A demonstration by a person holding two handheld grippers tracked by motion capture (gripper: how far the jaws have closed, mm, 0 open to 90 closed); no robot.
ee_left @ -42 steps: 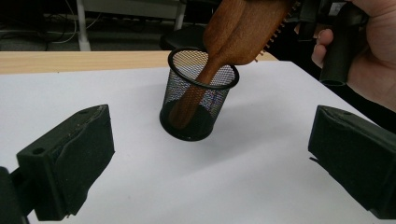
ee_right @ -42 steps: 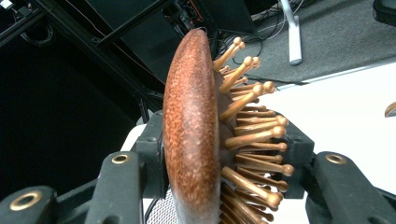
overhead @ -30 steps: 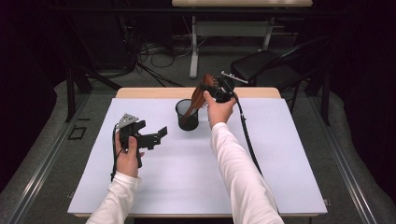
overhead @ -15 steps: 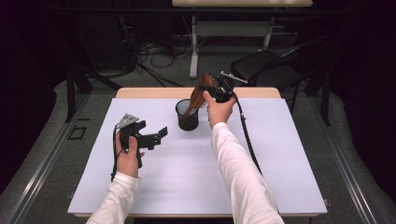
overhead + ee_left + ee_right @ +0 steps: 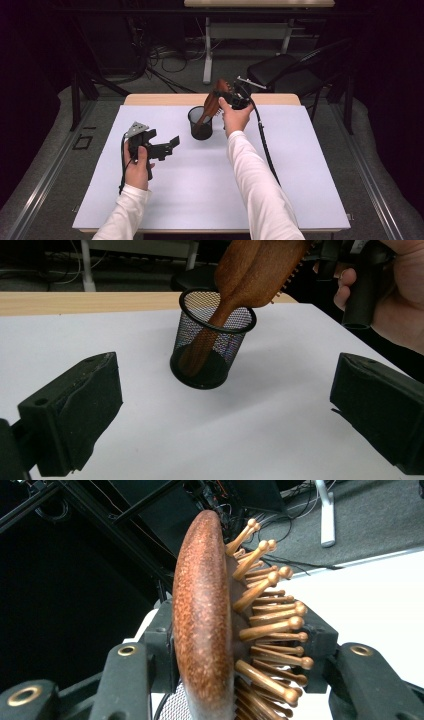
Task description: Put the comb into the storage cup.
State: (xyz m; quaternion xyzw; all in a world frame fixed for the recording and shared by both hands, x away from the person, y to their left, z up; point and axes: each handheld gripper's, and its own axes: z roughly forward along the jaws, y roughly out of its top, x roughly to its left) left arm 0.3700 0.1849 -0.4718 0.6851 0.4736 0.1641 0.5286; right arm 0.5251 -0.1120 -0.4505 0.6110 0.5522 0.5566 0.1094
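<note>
Idling spread and empty, the left tongs [image 5: 170,145] are hovering above the bench [image 5: 300,190], while ahead and right of them the right tongs [image 5: 223,97] are clamping the wooden hairbrush [image 5: 212,101] by its head. It is slanting, handle down inside the mesh cup [image 5: 201,131], bristles facing away from the left tongs; seating appears under way, so the next move probably calls for lowering and letting go.
</note>
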